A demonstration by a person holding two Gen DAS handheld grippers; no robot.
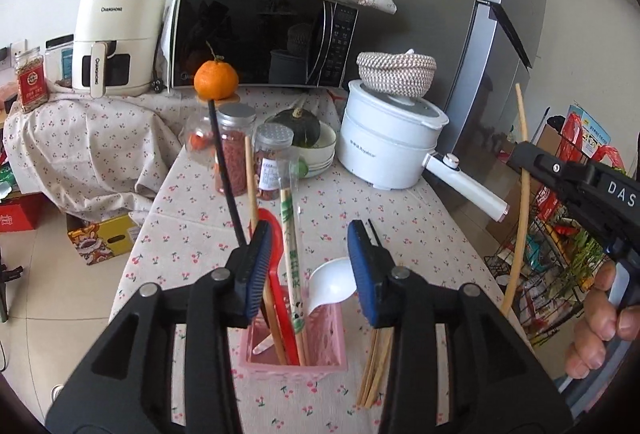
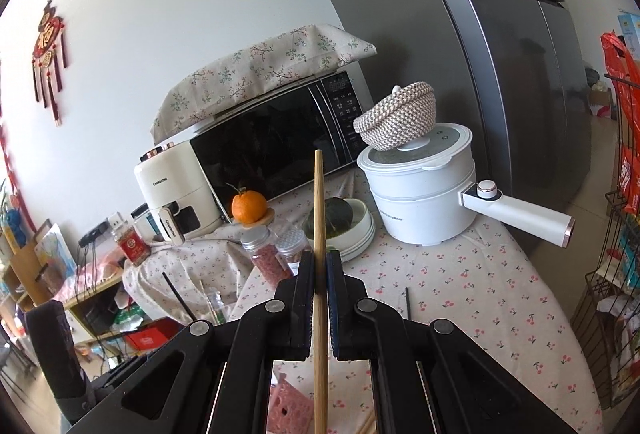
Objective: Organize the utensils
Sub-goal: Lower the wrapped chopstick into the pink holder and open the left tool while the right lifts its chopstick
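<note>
A pink utensil basket (image 1: 324, 350) stands on the cherry-print table. It holds wrapped chopsticks (image 1: 291, 258), a black chopstick (image 1: 224, 161), a red spoon (image 1: 276, 274) and a white spoon (image 1: 334, 280). My left gripper (image 1: 308, 270) is open just above the basket, empty. Several bamboo chopsticks (image 1: 374, 374) lie on the table right of the basket. My right gripper (image 2: 320, 272) is shut on one bamboo chopstick (image 2: 319, 218), held upright above the table. It shows in the left wrist view (image 1: 520, 201) at the right. A corner of the basket (image 2: 288, 410) shows below it.
Behind the basket stand spice jars (image 1: 236, 149), a green squash in stacked bowls (image 1: 304, 137), a tangerine (image 1: 216, 79) and a white electric pot (image 1: 392, 141) with a woven basket on top. A microwave (image 1: 260, 33), an air fryer (image 1: 116, 37) and a fridge (image 1: 460, 13) stand behind.
</note>
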